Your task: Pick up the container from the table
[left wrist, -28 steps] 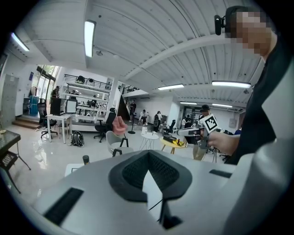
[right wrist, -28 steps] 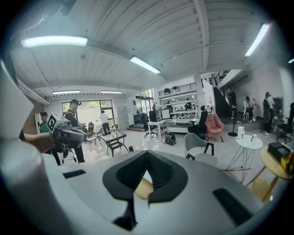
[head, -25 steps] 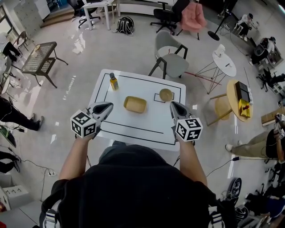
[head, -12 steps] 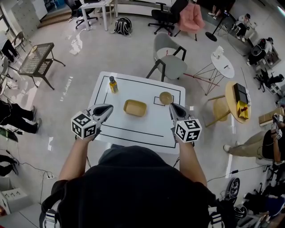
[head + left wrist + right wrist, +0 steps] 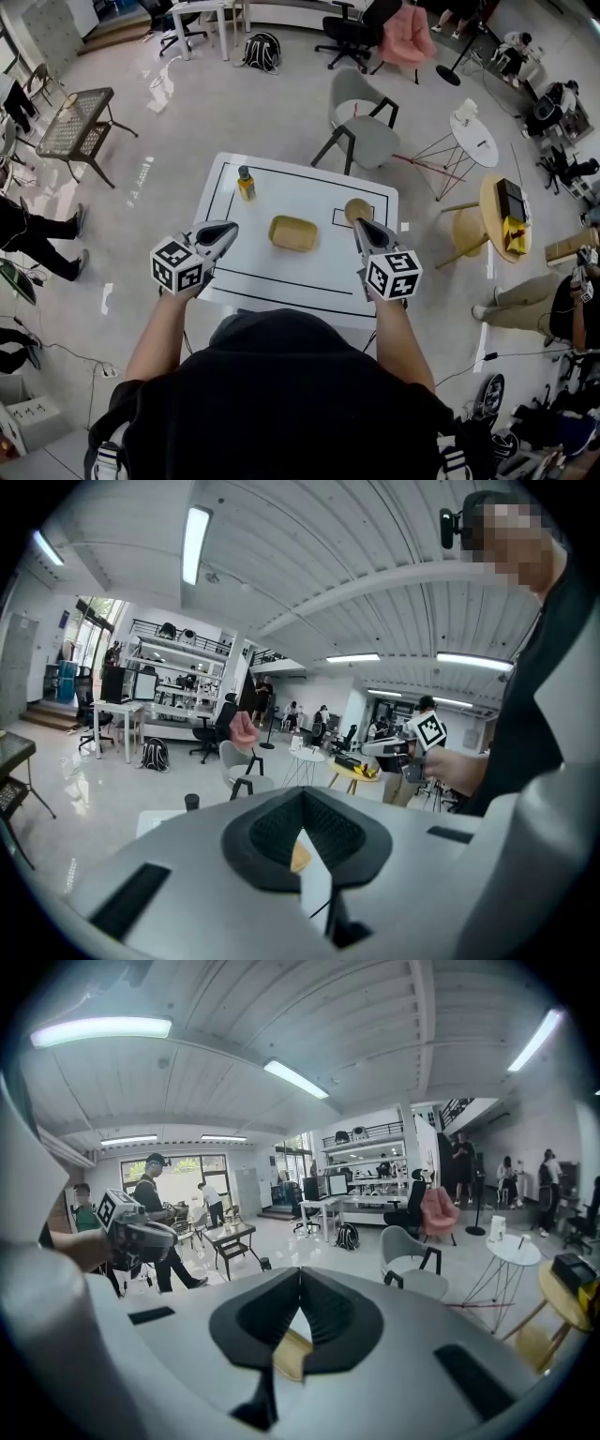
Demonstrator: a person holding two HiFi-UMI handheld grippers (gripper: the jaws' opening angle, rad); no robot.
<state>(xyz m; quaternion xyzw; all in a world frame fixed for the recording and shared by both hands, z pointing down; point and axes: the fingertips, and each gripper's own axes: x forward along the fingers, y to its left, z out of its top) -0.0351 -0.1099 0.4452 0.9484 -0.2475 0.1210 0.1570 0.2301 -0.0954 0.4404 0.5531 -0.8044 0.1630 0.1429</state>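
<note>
A shallow yellow rectangular container [image 5: 293, 233] lies in the middle of the white table [image 5: 281, 277], which carries black outlines. My left gripper [image 5: 228, 228] hovers over the table's left side, to the left of the container, jaws shut and empty. My right gripper [image 5: 361, 225] hovers at the right, also shut and empty. In the left gripper view the left gripper [image 5: 302, 794] shows a sliver of the container [image 5: 298, 857] below its closed tips. The right gripper view shows the right gripper [image 5: 300, 1274] likewise above the container [image 5: 292, 1354].
A small yellow bottle with a dark cap [image 5: 246, 183] stands at the table's far left. A round tan bowl [image 5: 355, 209] sits far right, partly behind my right gripper. A grey chair [image 5: 361, 131] stands beyond the table; side tables [image 5: 473, 131] and people surround it.
Both grippers have edged forward over the table, still shut. The right gripper's tip now overlaps the bowl in the head view. The objects on the table have not moved.
</note>
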